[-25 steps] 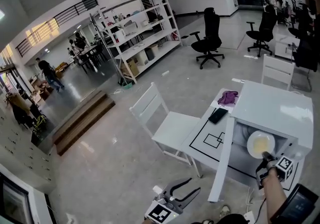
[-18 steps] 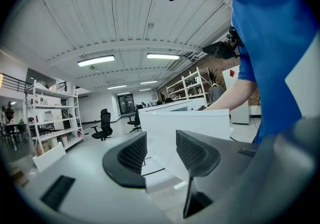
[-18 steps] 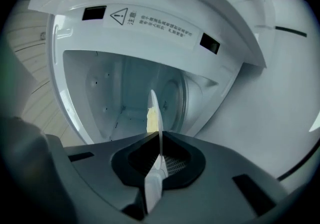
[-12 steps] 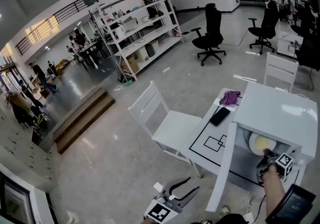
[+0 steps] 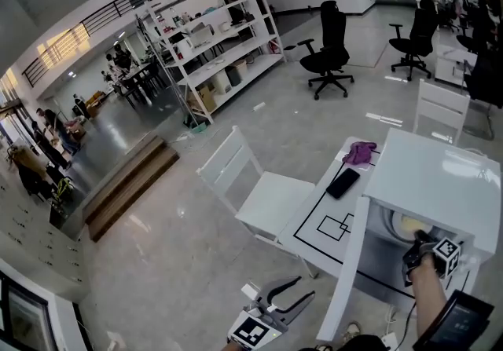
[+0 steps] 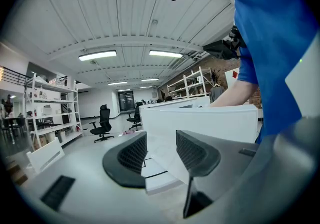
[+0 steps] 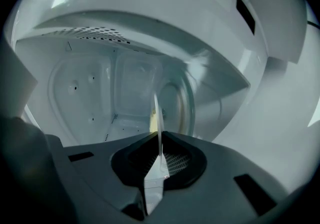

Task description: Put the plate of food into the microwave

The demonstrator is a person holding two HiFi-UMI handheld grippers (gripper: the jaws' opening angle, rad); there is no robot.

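The white microwave point(image 5: 440, 177) stands on the table with its door point(image 5: 346, 271) swung open toward me. In the head view my right gripper point(image 5: 418, 244) is at the cavity mouth, shut on the rim of the white plate point(image 5: 409, 225) with yellow food, which is partly inside. The right gripper view shows the plate point(image 7: 156, 113) edge-on between the pressed jaws of the right gripper point(image 7: 160, 155), with the microwave cavity point(image 7: 100, 92) ahead. My left gripper point(image 5: 287, 298) hangs low at the bottom edge, open and empty. In the left gripper view the left gripper point(image 6: 160, 150) points at the microwave point(image 6: 200, 123).
A black phone point(image 5: 343, 182) and a purple cloth point(image 5: 359, 153) lie on the white table point(image 5: 314, 224) left of the microwave. A white chair point(image 5: 259, 192) stands beside the table, another chair point(image 5: 436, 110) behind it. A dark screen point(image 5: 456, 322) is at the bottom right.
My right gripper has carried the plate deeper into the microwave, so less of the plate shows. The left gripper stays open at the bottom edge.
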